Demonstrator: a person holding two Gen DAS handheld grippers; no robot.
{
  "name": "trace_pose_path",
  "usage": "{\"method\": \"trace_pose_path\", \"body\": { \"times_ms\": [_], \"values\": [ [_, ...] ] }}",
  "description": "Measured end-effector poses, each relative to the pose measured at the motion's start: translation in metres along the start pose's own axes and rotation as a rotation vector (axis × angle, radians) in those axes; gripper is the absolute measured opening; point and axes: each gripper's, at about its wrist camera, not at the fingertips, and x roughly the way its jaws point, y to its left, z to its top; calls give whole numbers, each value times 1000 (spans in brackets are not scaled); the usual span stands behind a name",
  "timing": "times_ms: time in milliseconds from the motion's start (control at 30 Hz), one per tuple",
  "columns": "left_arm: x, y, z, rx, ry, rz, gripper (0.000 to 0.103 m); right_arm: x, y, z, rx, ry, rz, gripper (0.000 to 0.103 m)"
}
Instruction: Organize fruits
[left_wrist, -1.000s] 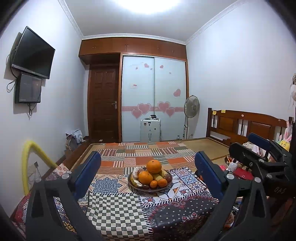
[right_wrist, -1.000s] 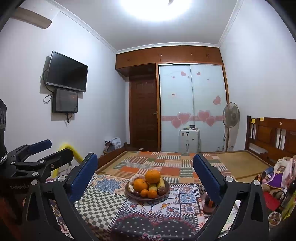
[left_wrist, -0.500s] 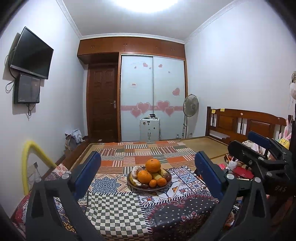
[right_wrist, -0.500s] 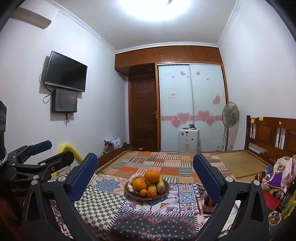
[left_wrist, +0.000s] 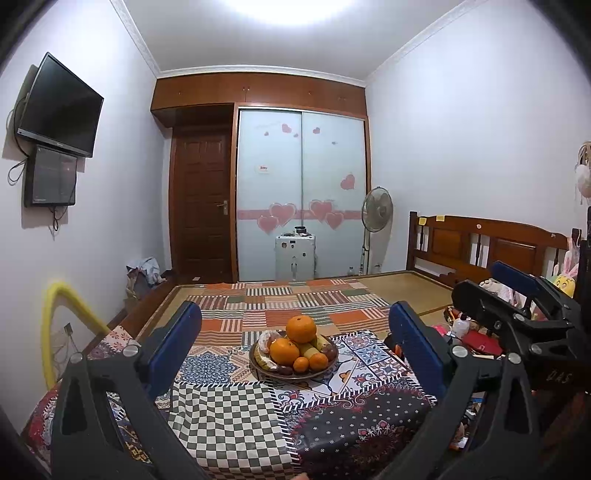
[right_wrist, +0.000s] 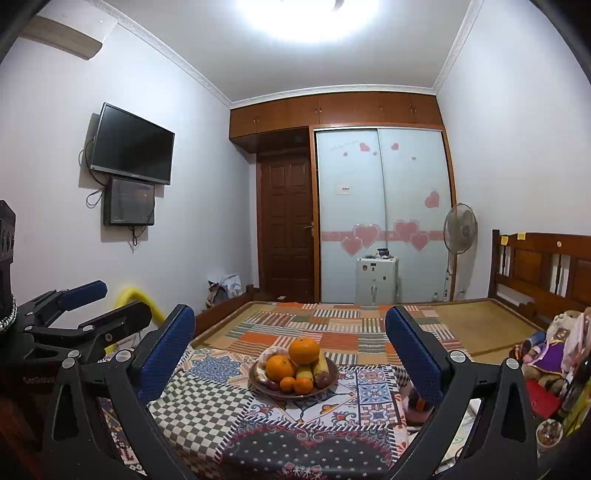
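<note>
Fruit plate (left_wrist: 293, 363): oranges (left_wrist: 301, 328) stacked over bananas (right_wrist: 320, 363), set mid-table on the patchwork cloth (left_wrist: 221, 410), straight ahead of both grippers and apart from them. Left gripper (left_wrist: 295, 332) and right gripper (right_wrist: 290, 334): jaws spread wide, empty, neither clearly nearer; the bananas' long axis runs roughly away from the cameras. Setting: bedroom, bed (left_wrist: 480, 251) to the right, wardrobe (left_wrist: 301, 192) behind.

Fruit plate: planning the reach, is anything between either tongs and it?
Nothing visible. Both the left tongs and right tongs are open, with only patterned tablecloth before the fruit plate.
</note>
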Motion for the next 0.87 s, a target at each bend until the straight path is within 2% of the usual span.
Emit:
{"method": "trace_pose_path", "body": {
  "times_ms": [267, 867],
  "values": [
    [0, 2, 0, -7, 5, -22, 103, 0, 0, 0, 1, -2, -3, 103],
    [3, 5, -2, -21, 26, -15, 103, 3, 3, 1, 1, 9, 0, 103]
  ]
}}
